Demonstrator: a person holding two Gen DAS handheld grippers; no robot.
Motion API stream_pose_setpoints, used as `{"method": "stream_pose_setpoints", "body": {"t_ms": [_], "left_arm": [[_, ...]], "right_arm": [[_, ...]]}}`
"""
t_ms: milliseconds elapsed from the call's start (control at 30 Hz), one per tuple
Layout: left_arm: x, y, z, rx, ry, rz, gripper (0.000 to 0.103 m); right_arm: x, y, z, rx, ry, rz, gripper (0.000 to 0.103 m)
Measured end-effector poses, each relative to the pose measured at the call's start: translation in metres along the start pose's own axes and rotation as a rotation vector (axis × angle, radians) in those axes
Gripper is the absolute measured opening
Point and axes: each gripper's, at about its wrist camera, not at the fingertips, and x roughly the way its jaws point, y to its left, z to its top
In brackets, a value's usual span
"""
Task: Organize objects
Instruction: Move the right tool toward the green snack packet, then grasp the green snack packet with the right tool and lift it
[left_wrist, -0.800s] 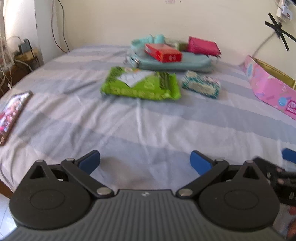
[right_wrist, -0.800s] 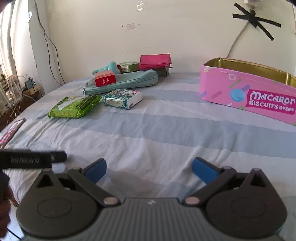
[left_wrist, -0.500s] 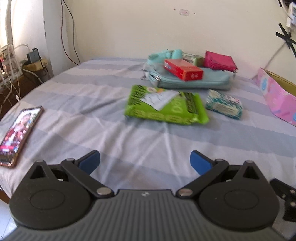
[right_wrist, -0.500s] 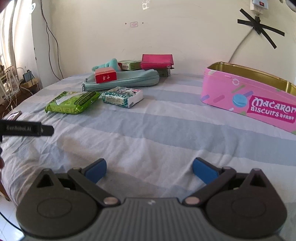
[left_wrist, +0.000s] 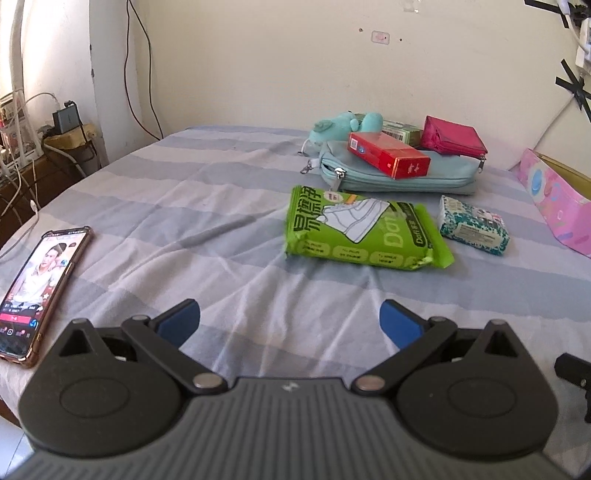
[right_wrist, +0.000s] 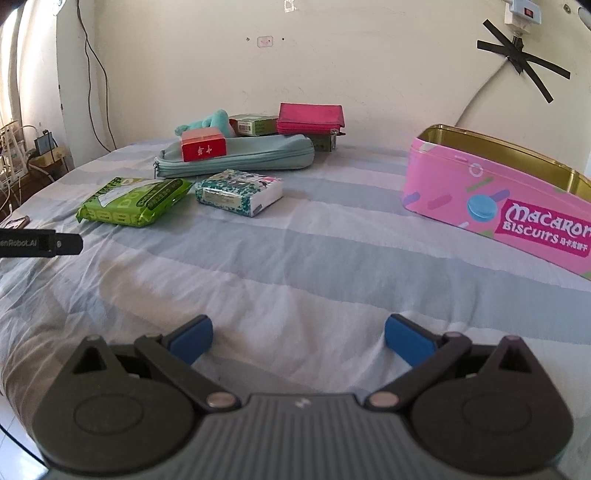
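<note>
Left hand-held gripper (left_wrist: 290, 325): jaws spread wide, nothing between the blue pads, hovering over the near edge of the bed (left_wrist: 184, 206). Right hand-held gripper (right_wrist: 298, 338): likewise wide and empty, also over the near edge.

Items on the striped bedsheet:
- Green wipes pack (left_wrist: 364, 230), flat, roughly mid-bed.
- Small teal patterned tissue pack (left_wrist: 472, 224), just beside the wipes pack on its right, not touching.
- Light blue zip pouch (left_wrist: 369, 177) behind both, toward the far edge by the wall.
- Red box (left_wrist: 388, 154) lying on top of the pouch.
- Teal plush toy (left_wrist: 343, 123), a green box (left_wrist: 402, 130) and a magenta wallet (left_wrist: 452, 136) at the far edge behind the pouch; the wallet rests partly on the green box, as the right wrist view shows.
- Pink biscuit tin (right_wrist: 495, 199), lid off, gold interior visible, toward the right edge, well apart from the cluster.
- Phone (left_wrist: 38, 288), screen lit, face up at the near left corner.

Tip of the left hand-held gripper enters the right wrist view at its left border.
</note>
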Motion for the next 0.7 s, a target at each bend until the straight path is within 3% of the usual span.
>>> {"method": "stream_pose_setpoints", "body": {"t_ms": [100,300,433,600,700], "left_arm": [[-0.001,0.007,0.003,0.0,-0.018,-0.004,0.103],[0.001,0.027,0.022,0.006,-0.054,-0.006,0.103],[0.007,0.038,0.037,-0.012,-0.062,-0.017,0.103],[0.023,0.041,0.054,-0.066,-0.039,-0.1,0.103],[0.04,0.034,0.061,-0.079,0.002,-0.152,0.093]], "right_arm": [[0.002,0.001,0.005,-0.011,0.012,0.011,0.103],[0.005,0.014,0.027,-0.028,0.013,0.13,0.102],[0.008,0.03,0.05,-0.073,-0.019,0.192,0.093],[0.037,0.049,0.075,-0.083,0.009,0.281,0.076],[0.061,0.06,0.085,-0.056,0.053,0.356,0.069]]}}
